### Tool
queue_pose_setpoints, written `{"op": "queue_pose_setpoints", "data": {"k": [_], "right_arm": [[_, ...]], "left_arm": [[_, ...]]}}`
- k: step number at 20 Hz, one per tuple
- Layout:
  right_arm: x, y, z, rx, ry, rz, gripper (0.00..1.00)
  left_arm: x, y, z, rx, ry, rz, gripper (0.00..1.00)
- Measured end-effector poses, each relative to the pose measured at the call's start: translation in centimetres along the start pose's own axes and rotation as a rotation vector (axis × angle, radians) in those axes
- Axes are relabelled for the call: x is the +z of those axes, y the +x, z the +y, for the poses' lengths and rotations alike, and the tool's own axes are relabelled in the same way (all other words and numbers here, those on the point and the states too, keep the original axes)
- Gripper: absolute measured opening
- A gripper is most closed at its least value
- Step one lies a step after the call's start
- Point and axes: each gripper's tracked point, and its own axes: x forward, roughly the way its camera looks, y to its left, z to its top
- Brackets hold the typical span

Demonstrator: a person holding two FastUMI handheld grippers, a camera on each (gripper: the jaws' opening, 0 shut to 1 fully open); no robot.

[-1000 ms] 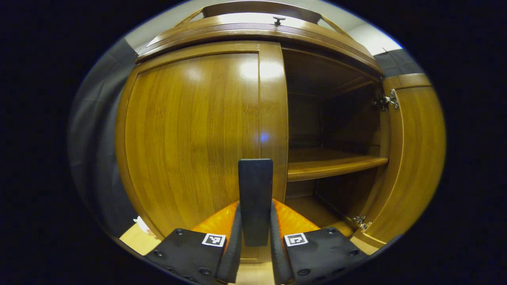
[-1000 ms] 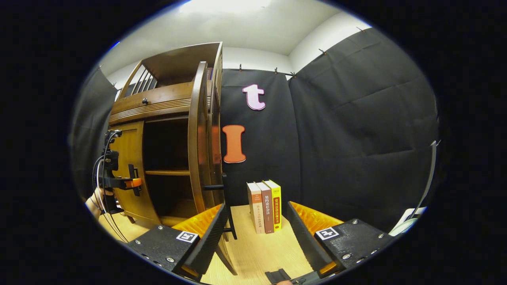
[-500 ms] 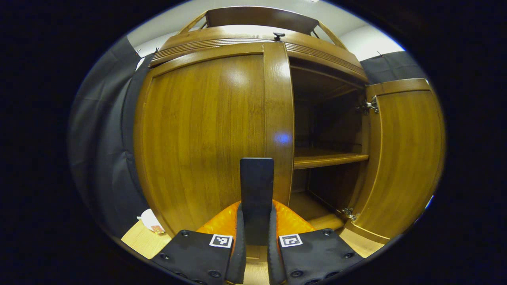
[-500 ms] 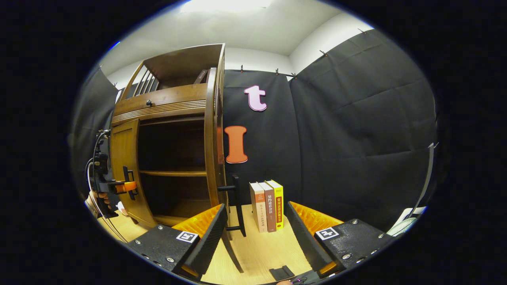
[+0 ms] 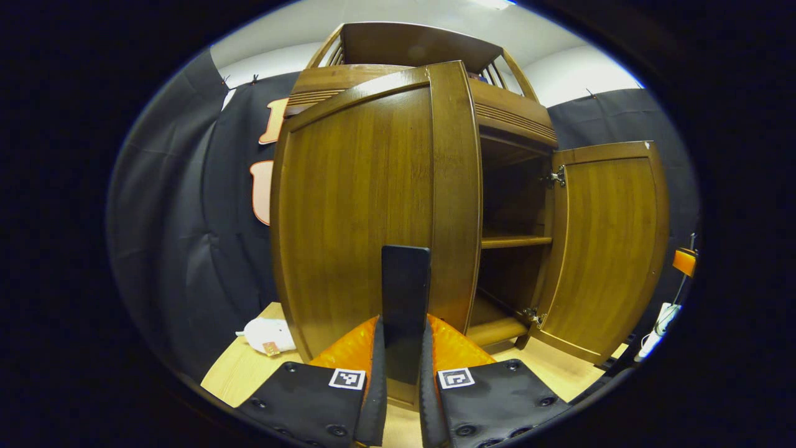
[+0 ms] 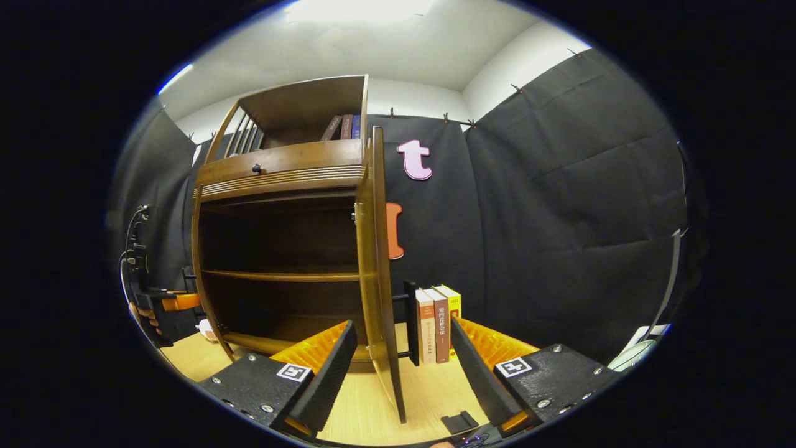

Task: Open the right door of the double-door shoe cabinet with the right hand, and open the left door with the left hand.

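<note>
- Landmark is the shoe cabinet (image 6: 280,249), standing on the table (image 6: 373,410).
- My left gripper (image 5: 404,373) has its fingers pinched on the dark handle (image 5: 405,292) of the left door (image 5: 367,211). That door is swung well out from the cabinet front.
- Right door (image 5: 606,249) stands wide open on its hinges at the cabinet's other side, with both shelves inside exposed.
- My right gripper (image 6: 398,367) has its fingers spread and grips nothing. The right door's edge (image 6: 379,274) sits between them, apart from both as far as I can tell.
- I read the task as nearly done, with only the last bit of left-door swing and the release remaining.
- Risk 1: pulling straight instead of along the hinge arc would load the hinge or slide the cabinet on the table.
- Risk 2: the handle is slim, so a twist of my wrist could let it slip from the pinch.
- Risk 3: a white soft object (image 5: 268,334) lies on the table just beside the cabinet's left side. An overswung door could hit it.
- Risk 4: books (image 6: 438,323) stand on the table just behind the right door. Bumping that door with the right fingers could knock it into them.
</note>
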Motion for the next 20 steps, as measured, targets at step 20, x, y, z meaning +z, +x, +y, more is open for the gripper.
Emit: {"op": "queue_pose_setpoints", "data": {"k": [20], "right_arm": [[-0.7,-0.4,6.8,0.086,-0.004,0.020,0.92]], "left_arm": [[0.3,-9.3,14.0,0.165,0.021,0.005,0.12]]}}
